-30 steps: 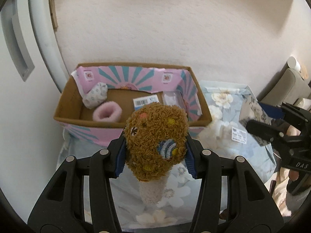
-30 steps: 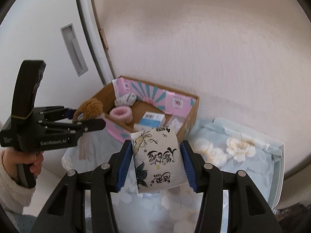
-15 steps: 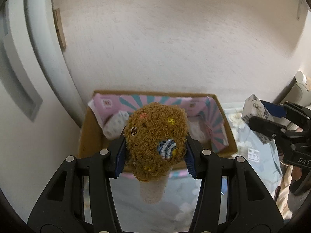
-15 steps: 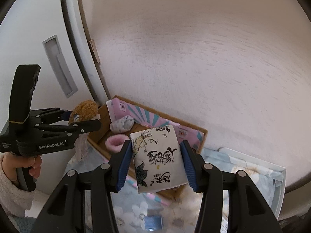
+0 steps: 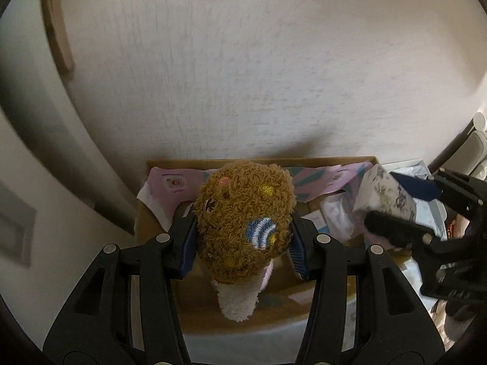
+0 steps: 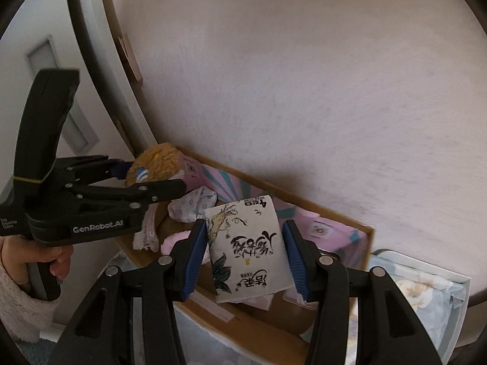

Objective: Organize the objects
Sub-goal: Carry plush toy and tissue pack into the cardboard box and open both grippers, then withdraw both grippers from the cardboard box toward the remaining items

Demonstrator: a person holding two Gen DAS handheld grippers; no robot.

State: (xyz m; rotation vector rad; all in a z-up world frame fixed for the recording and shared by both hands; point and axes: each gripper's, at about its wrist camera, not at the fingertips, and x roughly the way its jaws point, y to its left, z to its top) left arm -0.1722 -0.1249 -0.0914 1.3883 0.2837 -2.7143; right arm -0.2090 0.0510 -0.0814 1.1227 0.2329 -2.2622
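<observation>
Lettering on the side of the left gripper read "GenRobot.AI", with smaller print near its rear edge too fine to make out. Large black brush-style characters ran across the white tissue pack, alongside inked leaf and bird drawings; the characters appeared upside down in the right wrist view, so the pack's top end faced back toward the camera. Its long axis ran along the fingers, pointing toward the wall. The right gripper was clamped on that pack, blue pads pressing both long edges, holding it above the cardboard box with the pink and teal lining. The left gripper gripped a brown curly plush sock with small embroidered patches, its cream cuff hanging down over the box's near part. Inside the box lay a pale patterned bundle and a pink fuzzy piece. A hand in a fleecy sleeve held the left gripper's handle.
</observation>
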